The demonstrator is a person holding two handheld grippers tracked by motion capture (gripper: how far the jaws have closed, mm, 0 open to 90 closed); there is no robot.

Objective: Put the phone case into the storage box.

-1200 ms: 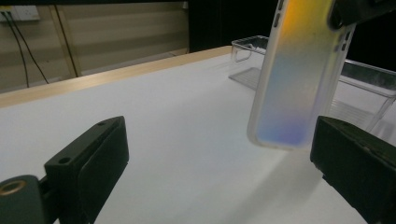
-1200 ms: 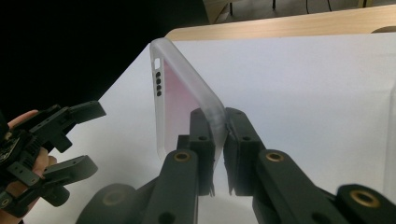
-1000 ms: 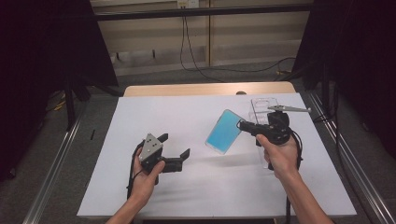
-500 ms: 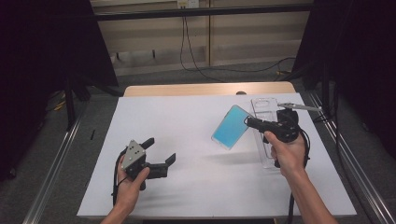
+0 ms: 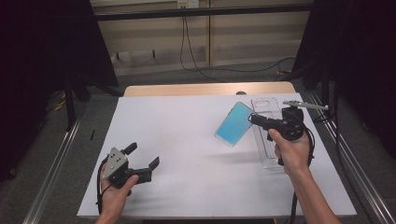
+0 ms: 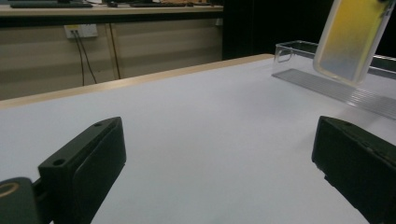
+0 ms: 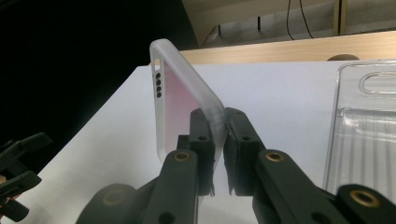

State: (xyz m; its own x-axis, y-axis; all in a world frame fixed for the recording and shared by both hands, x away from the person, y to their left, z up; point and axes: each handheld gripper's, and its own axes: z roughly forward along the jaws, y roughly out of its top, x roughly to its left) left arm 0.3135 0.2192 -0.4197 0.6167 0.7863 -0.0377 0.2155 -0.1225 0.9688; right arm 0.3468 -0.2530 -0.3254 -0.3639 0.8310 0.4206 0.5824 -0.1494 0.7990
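My right gripper [image 5: 254,117] is clamped on the phone case [image 5: 235,123], right of centre above the table, long axis tilting toward upper right; my left gripper [image 5: 142,156] gapes empty

Left gripper [image 5: 142,161] sits low at the near left, jaws wide apart, nothing between them. Right gripper [image 5: 252,117] is raised at the right, jaws clamped tight, forearm reaching in from below.

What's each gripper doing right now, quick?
Left gripper: open, nothing between its fingers.
Right gripper: shut on the edge of the phone case, held up above the table.
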